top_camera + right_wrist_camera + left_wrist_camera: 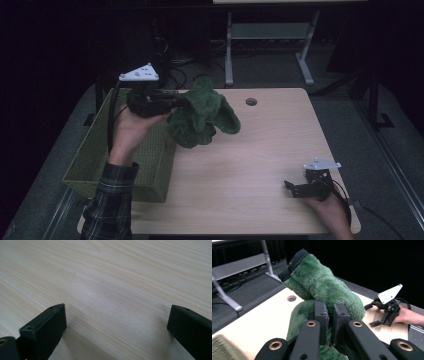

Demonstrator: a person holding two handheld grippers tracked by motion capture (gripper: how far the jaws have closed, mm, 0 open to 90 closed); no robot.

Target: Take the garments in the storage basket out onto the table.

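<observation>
Plaid sleeve (111, 200); black hand-held gripper (182, 101), grey plate.

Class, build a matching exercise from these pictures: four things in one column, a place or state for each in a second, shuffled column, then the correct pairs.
Things:
1. green plush mitten
2. woven basket
3. right gripper
4. round hole

Places or states:
A. at the table's left edge
B. jaws wide apart, low over the tabletop
C. near the table's far edge
D. pinched in the left gripper, lifted

Pairs: 1-D, 2-A, 3-B, 4-C
</observation>
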